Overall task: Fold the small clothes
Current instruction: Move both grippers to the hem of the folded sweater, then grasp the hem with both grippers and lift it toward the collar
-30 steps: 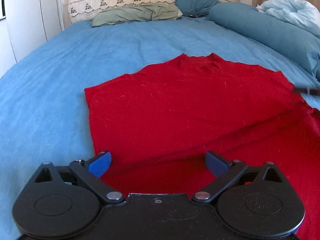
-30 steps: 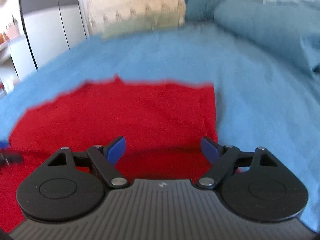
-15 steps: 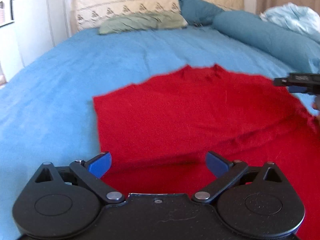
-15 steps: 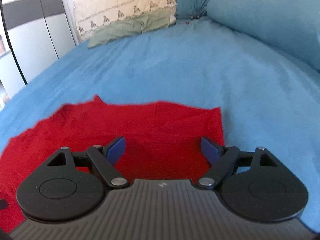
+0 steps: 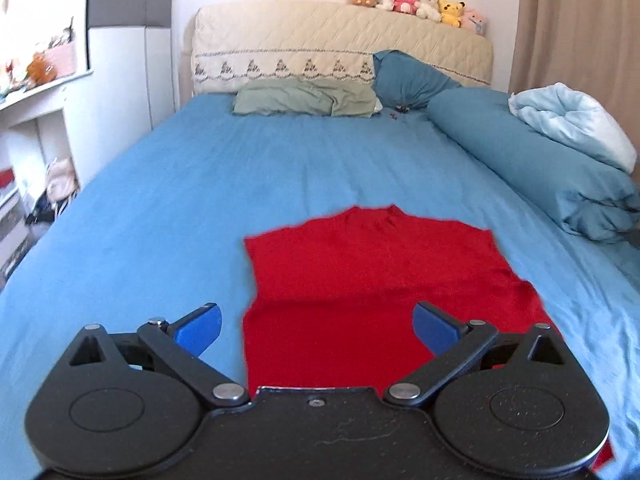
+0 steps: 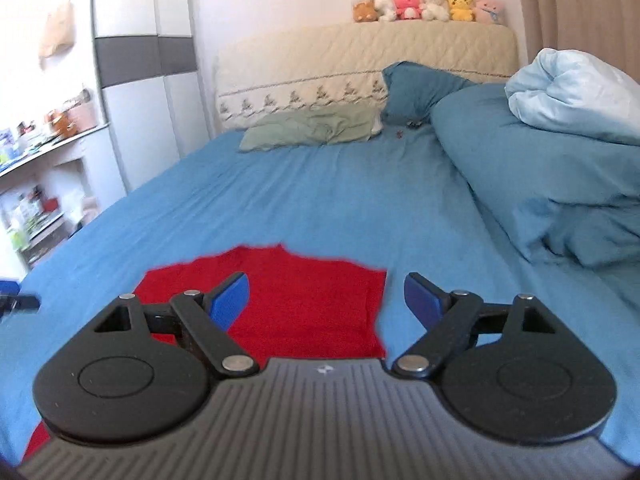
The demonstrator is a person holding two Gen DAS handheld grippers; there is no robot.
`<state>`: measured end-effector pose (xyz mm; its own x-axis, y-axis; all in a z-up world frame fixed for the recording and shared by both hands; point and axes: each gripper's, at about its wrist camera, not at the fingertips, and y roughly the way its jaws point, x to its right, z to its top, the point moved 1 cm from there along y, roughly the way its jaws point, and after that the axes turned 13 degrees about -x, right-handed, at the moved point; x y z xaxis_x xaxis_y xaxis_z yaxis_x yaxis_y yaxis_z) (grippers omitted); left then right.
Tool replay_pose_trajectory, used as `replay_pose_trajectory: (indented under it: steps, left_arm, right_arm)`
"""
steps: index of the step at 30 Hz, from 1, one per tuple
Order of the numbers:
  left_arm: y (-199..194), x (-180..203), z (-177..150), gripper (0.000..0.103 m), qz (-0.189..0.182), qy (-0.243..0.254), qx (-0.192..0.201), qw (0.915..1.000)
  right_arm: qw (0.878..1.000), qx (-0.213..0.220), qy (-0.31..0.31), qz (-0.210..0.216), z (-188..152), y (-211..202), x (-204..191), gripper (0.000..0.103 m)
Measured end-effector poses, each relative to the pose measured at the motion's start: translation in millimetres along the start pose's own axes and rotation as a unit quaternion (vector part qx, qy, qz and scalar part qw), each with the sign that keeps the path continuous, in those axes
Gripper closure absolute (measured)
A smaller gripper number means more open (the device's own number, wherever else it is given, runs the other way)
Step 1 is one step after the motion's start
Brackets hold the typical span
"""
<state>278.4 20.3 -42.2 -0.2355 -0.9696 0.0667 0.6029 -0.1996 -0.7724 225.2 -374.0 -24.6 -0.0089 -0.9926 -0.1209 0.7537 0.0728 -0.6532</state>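
On blue bed (image 5: 280,184), red garment (image 5: 372,272) lies flat w/ a fold — left tool (image 5: 316,326) & right tool (image 6: 326,300) both spread apart, holding nothing.

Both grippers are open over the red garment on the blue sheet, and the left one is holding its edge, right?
Not quite. The left gripper holds nothing: the left wrist view shows its jaws wide apart, empty, above the red garment. The right gripper is open too, over the blue sheet.

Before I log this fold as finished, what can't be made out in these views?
- Near hem of the red knit garment: both views, hidden behind the open left tool and open right tool.
- Its sleeves: none visible.
- Small dark specks by the teal pillow: too small.
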Motion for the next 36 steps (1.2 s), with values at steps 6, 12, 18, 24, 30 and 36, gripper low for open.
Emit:
replay_pose_trajectory:
  steps: [6, 12, 18, 24, 30, 36]
  left_arm:
    - [-30, -11, -70, 0.000, -0.011, -0.031, -0.036, 0.9988]
    - [-17, -15, -142, 0.013, -0.020, -0.067, -0.080, 0.9943]
    - [8, -16, -184, 0.035, -0.008, -0.094, -0.087, 0.9917]
    - [24, -9, -199, 0.046, 0.010, -0.093, -0.091, 0.9915]
    - [31, -9, -202, 0.058, 0.024, -0.097, -0.089, 0.9910]
    - [32, -10, -203, 0.077, 0.031, -0.098, -0.092, 0.9904]
  right_arm:
    - [0.997, -0.074, 0.005, 0.023, -93, -46, -8, 0.004]
    - [0.990, -0.130, 0.054, 0.015, -174, -40, -10, 0.010]
    - [0.987, -0.134, 0.088, -0.025, -227, -38, -10, 0.015]
    - [0.984, -0.131, 0.113, -0.039, -249, -28, -5, 0.023]
    - [0.983, -0.137, 0.117, -0.039, -248, -16, -5, 0.046]
    - [0.984, -0.144, 0.099, -0.044, -248, -4, -14, 0.055]
